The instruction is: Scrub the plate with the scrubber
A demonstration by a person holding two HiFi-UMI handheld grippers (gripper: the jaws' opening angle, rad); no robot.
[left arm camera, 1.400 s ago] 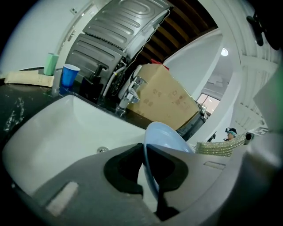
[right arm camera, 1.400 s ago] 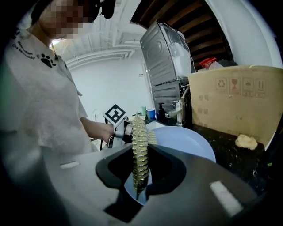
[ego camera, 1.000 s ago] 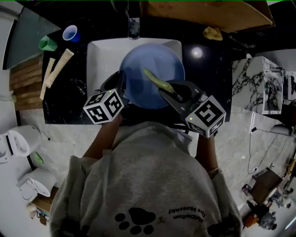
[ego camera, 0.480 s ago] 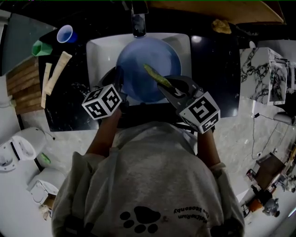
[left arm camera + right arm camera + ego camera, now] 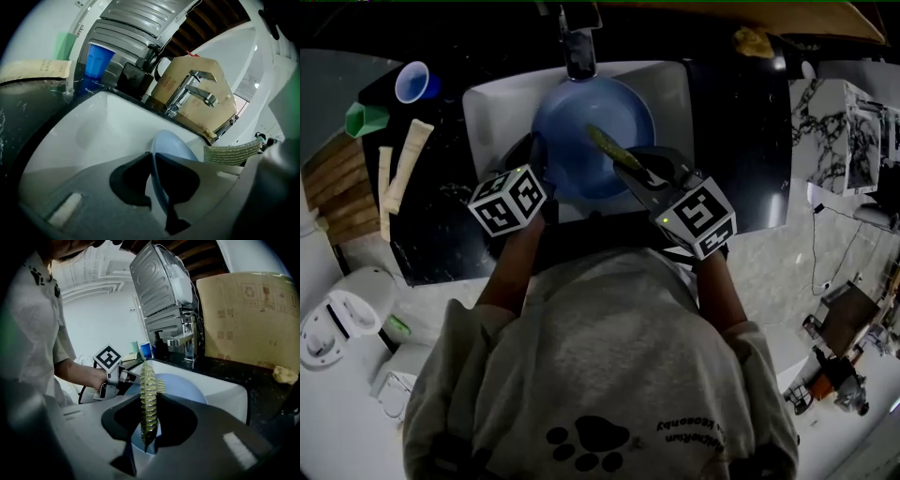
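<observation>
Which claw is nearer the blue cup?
Left. The left claw grips the plate at its edge on the blue cup side; the right claw holds the scrubber over the plate, farther off.

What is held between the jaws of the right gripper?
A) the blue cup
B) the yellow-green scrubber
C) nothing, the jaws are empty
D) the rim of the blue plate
B: the right gripper view shows the right gripper with its jaws closed on the yellow-green scrubber, which stands up in front of the blue plate; it is the left gripper that pinches the plate's rim.
</observation>
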